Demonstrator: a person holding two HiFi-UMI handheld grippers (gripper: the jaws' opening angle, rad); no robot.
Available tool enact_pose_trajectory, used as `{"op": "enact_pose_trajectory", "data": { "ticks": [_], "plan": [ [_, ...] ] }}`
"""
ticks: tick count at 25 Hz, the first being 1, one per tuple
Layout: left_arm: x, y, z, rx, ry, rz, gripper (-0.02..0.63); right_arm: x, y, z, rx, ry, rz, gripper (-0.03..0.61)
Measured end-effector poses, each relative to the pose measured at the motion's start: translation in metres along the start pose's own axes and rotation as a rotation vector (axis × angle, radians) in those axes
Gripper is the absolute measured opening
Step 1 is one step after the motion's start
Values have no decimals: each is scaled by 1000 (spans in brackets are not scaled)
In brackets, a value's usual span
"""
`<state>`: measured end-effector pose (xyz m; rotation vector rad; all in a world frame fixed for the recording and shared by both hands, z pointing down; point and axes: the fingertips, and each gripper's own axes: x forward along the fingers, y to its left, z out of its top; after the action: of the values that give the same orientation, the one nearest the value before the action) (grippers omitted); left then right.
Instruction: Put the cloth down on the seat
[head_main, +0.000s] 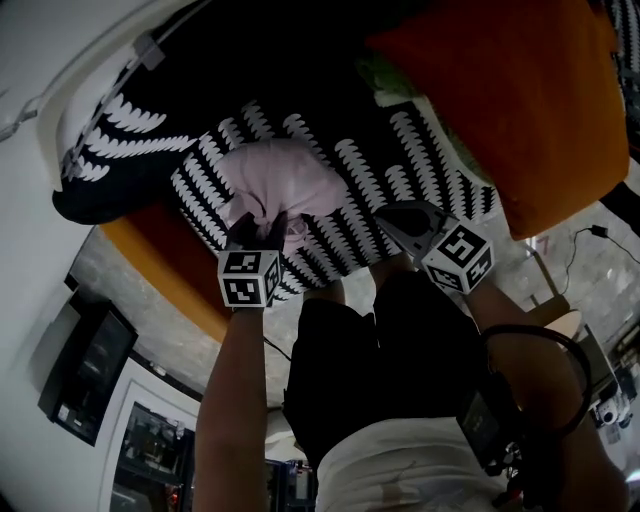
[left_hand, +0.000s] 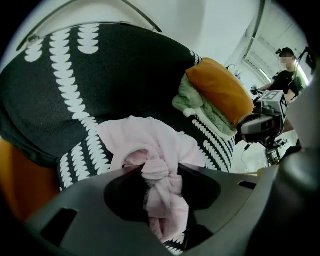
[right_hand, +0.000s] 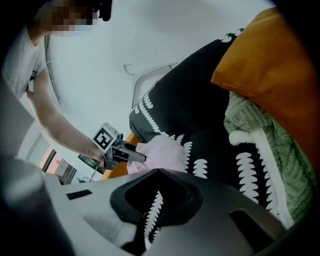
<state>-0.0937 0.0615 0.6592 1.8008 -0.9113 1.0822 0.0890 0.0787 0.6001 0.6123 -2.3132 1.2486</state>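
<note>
as the left tool (head_main: 262, 231) pinches it, the cloth (head_main: 282, 178) stretches ahead over the seat (head_main: 400, 150).

Dim, murky frames — the white wall (right_hand: 150, 40) behind the seat (right_hand: 195, 100) glares; fisheye edges bend, corners go black.

Dark left gripper (head_main: 256, 228), right gripper (head_main: 392, 221), marker cubes (head_main: 248, 279); black shorts (head_main: 390, 360), white top (head_main: 385, 478).

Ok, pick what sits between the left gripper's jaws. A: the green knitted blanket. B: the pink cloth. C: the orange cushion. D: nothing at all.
B: the left gripper view shows the pink cloth bunched between the jaws of the left gripper, just above the black-and-white seat.
</note>
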Motion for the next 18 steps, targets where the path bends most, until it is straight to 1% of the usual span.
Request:
{"op": "enact_pose_trajectory", "data": {
  "ticks": [4,9,13,18],
  "plan": [
    [9,5,-2,9,17,24,179,-7,-9,-4,6,-1,-4,15],
    [15,12,-14,23,60,49,196,-15,-19,-12,13,6,-23,15],
    [18,17,-16,21,70,77,210,-19,-21,-16,15,8,-29,15],
    [16,19,-17,9,82,96,244,-20,-16,-17,8,10,-38,15]
  ]
}}
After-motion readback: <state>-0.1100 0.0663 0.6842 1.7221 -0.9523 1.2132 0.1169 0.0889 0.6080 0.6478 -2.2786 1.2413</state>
